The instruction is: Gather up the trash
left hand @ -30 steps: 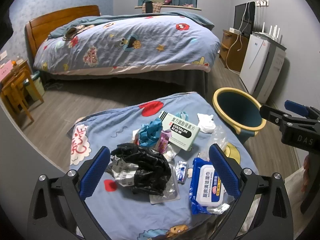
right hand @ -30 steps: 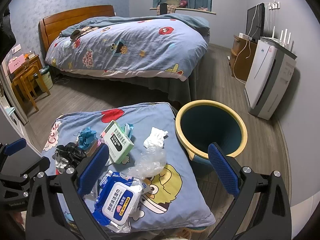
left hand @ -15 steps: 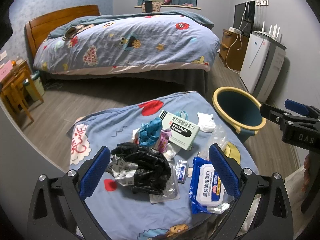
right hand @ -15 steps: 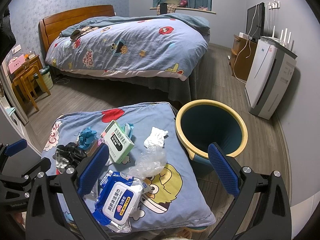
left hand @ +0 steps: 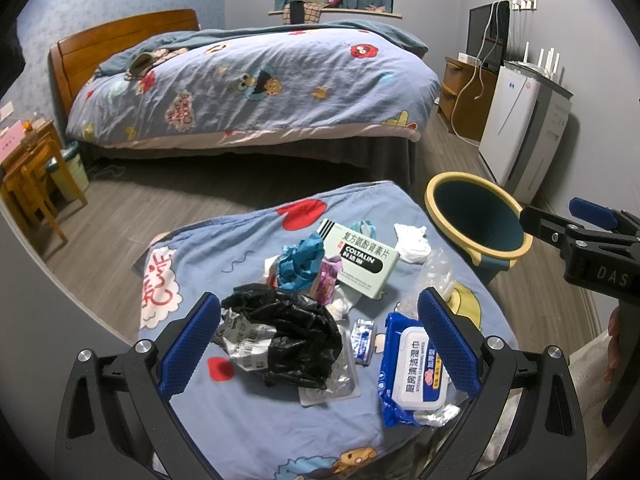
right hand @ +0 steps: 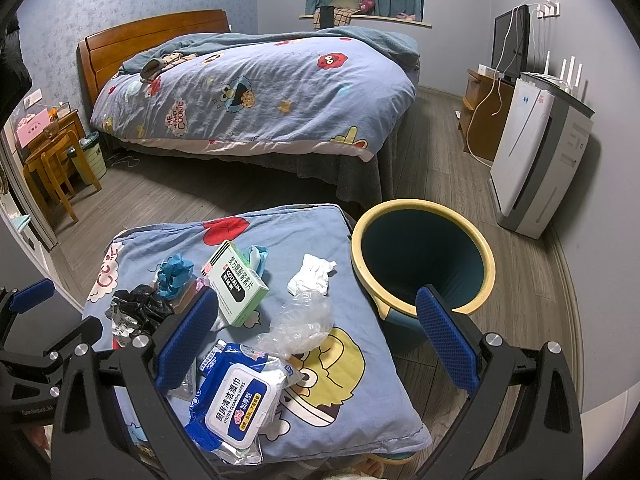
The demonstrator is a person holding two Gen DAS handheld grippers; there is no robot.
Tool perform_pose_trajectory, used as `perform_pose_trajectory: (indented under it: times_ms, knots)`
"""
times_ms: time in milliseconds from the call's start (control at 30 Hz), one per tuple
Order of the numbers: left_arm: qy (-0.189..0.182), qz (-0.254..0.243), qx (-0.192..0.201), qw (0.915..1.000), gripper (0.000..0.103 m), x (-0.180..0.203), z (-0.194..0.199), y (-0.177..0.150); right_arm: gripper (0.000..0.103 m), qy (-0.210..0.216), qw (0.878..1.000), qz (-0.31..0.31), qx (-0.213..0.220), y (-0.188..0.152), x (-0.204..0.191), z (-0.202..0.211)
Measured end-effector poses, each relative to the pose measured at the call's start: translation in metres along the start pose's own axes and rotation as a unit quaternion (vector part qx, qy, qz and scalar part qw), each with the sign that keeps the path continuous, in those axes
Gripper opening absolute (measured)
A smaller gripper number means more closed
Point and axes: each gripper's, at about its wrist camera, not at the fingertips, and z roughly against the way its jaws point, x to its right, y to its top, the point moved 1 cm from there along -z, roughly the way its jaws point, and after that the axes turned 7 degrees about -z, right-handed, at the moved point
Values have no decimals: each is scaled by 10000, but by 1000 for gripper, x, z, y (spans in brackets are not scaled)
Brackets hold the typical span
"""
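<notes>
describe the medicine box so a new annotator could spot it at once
Start at the cartoon-print cushion beside the yellow-rimmed bin. Near its middle lies the medicine box, pale green. It is the only rigid rectangular carton in the pile, with a black COLTALIN band.

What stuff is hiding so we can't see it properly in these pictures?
- Bottom of the blue bin with the yellow rim: the right wrist view shows only dark inside.
- Flat silver foil sheet: in the left wrist view, mostly under the crumpled black plastic bag.
- Blue wet-wipes pack: in the left wrist view, the open left gripper covers its right edge.
- Open right gripper: the lower frame edge cuts off its handle.
</notes>
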Motion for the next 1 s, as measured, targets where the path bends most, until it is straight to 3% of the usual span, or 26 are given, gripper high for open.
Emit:
perform_pose_trajectory:
  times_ms: [700,933,1000]
  knots:
    - [3,-8,-20,10000,98,-1,0,0,97,5,10000,-8,-17,1,1,-1]
    - [6,8,-30,10000,98,-1,-1,-4,97,74,9992,-196,-352,-8,5,-13]
    - [4,43,-46,10000,98,1,-7,-18,97,120,9981,-322,-503,-12,8,-18]
